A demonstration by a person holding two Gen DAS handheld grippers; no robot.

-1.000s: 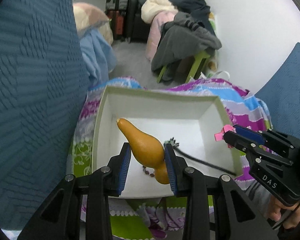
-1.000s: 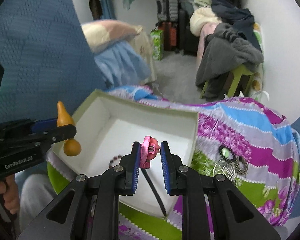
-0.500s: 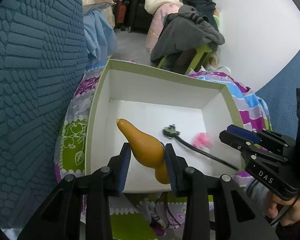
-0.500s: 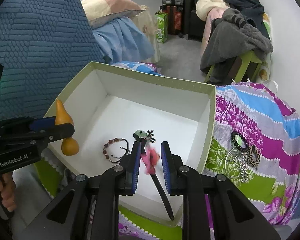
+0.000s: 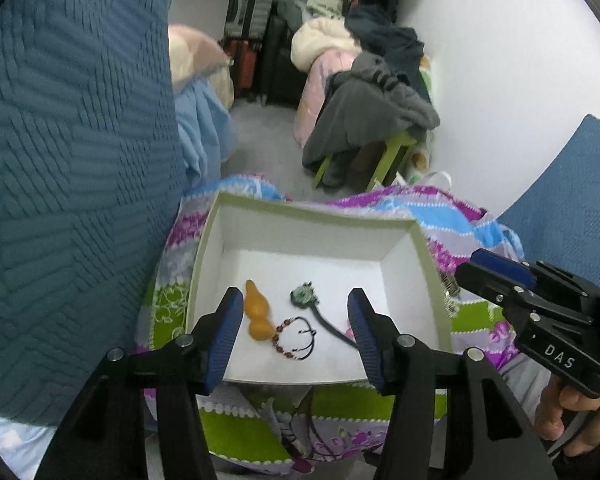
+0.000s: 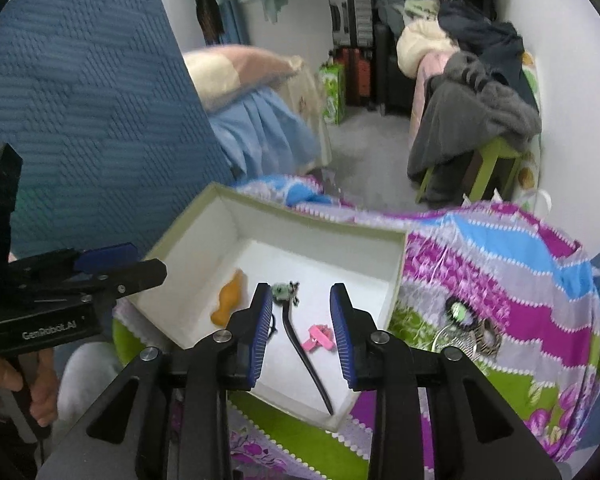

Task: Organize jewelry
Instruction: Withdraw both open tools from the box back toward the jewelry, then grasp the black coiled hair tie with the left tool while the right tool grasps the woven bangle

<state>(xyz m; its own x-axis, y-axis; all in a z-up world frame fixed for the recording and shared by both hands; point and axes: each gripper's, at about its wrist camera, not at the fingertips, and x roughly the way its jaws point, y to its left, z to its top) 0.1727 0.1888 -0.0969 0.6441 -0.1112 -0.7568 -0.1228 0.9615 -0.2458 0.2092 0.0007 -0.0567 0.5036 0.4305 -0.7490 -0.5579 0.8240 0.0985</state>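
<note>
Both grippers [image 5: 294,328] [image 6: 300,330] released, empty; gourd [image 5: 256,314], pink clip [image 6: 319,338] sat in box [image 6: 396,280]. Next: right-frame jewelry pile [image 6: 466,330].

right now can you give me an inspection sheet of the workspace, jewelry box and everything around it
surface: patterned cloth in purple, blue and green, with the box on it
job's things: open white box holds an orange gourd, a bead bracelet, a dark hair stick with a green top and a pink clip; more jewelry lies on the cloth outside the box
clutter: nothing seen beyond the loose jewelry
grippers: left claw open, empty, over the box; right claw open, empty
cables: thin cord by the hand
surroundings: blue cushions, clothes piled over a green stool, suitcases behind
</note>
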